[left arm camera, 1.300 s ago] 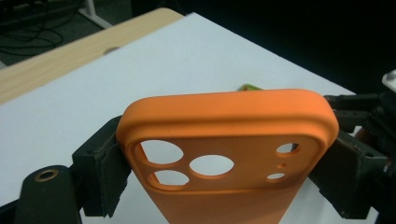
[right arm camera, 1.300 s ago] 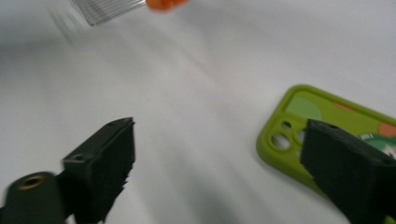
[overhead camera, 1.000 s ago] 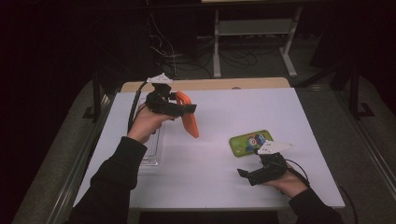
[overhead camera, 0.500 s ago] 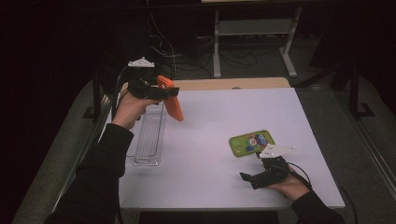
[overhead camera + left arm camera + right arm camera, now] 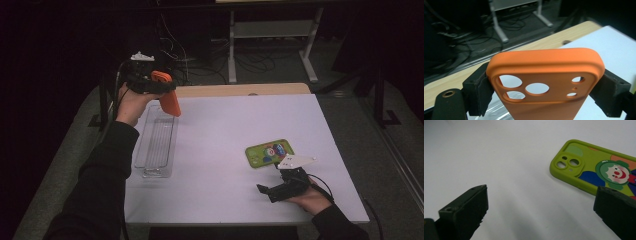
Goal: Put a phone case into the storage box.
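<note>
Left tool (image 5: 162, 90) lifted farther back, gripping orange case (image 5: 169, 100) above clear tray (image 5: 156, 142) (nothing inside); right tool (image 5: 272, 190) released.

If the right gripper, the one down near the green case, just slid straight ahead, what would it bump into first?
Probably nothing soon. The right gripper faces bare white table; the green phone case lies toward its right jaw, which might clip it, though depth is unclear.

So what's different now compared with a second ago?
The left claw, shut on the orange phone case, has carried it left and away from the person, to above the far end of the clear tray. The right claw stayed open beside the green phone case, which hasn't moved.
</note>
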The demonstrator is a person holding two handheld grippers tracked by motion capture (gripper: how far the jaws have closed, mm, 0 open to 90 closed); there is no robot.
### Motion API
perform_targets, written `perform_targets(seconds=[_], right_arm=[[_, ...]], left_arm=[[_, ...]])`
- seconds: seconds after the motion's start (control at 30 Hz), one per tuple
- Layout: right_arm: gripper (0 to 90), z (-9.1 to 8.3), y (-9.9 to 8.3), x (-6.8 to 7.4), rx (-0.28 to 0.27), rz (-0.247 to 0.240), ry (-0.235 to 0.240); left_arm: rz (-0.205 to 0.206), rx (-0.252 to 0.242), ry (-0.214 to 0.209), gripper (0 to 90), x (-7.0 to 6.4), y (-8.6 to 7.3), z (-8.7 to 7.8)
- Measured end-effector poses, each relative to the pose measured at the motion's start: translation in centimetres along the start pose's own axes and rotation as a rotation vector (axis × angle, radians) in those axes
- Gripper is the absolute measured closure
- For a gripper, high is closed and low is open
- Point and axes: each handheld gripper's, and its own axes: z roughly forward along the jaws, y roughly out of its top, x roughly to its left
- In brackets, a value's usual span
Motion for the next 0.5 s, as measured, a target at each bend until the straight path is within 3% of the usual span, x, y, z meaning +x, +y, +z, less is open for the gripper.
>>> perform_targets(seconds=[0.23,0.5], right_arm=[[0.0,0.0,0.0,0.0,-0.004,-0.013,0.0],[0.0,0.0,0.0,0.0,-0.002,-0.019,0.004]], left_arm=[[-0.028,0.03,0.095,14.8,1.4,-0.5,1.7],[-0.084,0.059,0.163,14.7,2.8,-1.7,3.4]])
